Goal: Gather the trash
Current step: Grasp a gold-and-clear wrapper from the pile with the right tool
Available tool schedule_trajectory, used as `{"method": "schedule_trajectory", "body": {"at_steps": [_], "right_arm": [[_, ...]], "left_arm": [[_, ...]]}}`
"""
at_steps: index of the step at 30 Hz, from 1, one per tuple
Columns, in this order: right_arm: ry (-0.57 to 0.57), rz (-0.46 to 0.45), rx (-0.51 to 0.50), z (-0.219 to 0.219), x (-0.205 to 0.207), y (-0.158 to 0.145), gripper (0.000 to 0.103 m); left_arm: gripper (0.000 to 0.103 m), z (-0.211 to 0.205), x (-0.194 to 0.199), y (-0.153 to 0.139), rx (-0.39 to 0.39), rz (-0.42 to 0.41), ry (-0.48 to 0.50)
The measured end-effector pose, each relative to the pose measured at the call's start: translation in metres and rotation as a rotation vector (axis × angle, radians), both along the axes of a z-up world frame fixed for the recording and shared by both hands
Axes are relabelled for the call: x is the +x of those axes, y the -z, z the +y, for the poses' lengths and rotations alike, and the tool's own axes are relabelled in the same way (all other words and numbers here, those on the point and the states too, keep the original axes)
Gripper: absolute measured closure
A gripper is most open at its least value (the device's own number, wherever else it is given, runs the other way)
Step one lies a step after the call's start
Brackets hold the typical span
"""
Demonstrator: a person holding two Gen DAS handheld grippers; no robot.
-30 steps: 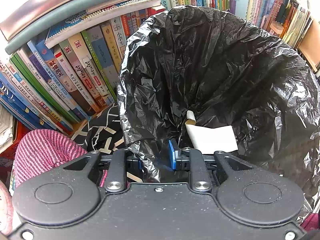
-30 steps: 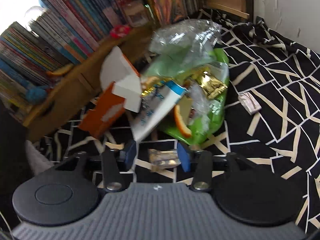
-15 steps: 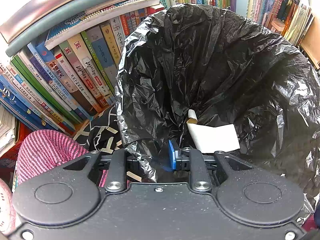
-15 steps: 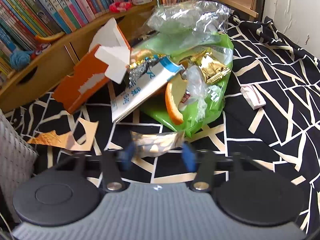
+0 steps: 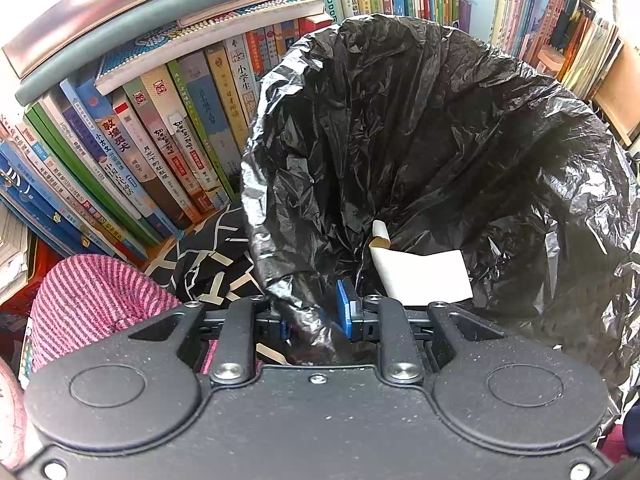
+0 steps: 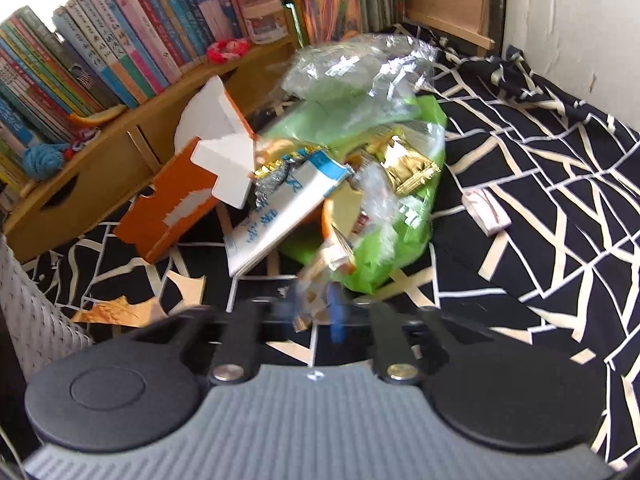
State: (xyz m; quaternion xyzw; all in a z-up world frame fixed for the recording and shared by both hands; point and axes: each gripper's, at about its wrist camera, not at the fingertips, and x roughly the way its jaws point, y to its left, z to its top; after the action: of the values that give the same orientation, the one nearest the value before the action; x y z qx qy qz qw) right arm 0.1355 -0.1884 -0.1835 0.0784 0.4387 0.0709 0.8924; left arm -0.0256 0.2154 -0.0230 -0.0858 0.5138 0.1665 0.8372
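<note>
My left gripper is shut on the near rim of a black trash bag, which stands wide open; a white piece of card lies inside it. My right gripper is shut on a small clear snack wrapper, blurred, just off the patterned cloth. Beyond it lies a litter pile: a torn orange box, a white and blue packet, a green plastic bag, gold foil wrappers and clear plastic.
Rows of books line the shelf left of the bag, and a pink striped sleeve shows at lower left. A wooden shelf, a white wicker basket, orange paper scraps and a small pale packet surround the pile.
My right gripper has gone from open around the small wrapper to shut on it, and the wrapper has lifted slightly. The left gripper and bag have barely moved.
</note>
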Motion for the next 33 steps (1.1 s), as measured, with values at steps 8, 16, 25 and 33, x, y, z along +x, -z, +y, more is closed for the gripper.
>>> {"method": "schedule_trajectory", "body": {"at_steps": [8,16,25,33], "right_arm": [[-0.017,-0.014,-0.034,0.004,0.002,0.016,0.006],[-0.046,-0.016,-0.113,0.011,-0.001,0.028,0.064],[0.012,-0.021,-0.070,-0.005,-0.002,0.016,0.098],[-0.024,-0.069,-0.048,0.000,-0.002,0.010,0.032]], "left_arm": [[0.083,-0.002,-0.002,-0.001,0.010,-0.005,0.003],[0.083,-0.004,-0.002,-0.001,0.016,-0.001,0.004],[0.083,-0.003,0.000,0.000,0.015,0.003,0.005],[0.083,-0.003,0.000,0.002,0.016,0.006,0.008]]}}
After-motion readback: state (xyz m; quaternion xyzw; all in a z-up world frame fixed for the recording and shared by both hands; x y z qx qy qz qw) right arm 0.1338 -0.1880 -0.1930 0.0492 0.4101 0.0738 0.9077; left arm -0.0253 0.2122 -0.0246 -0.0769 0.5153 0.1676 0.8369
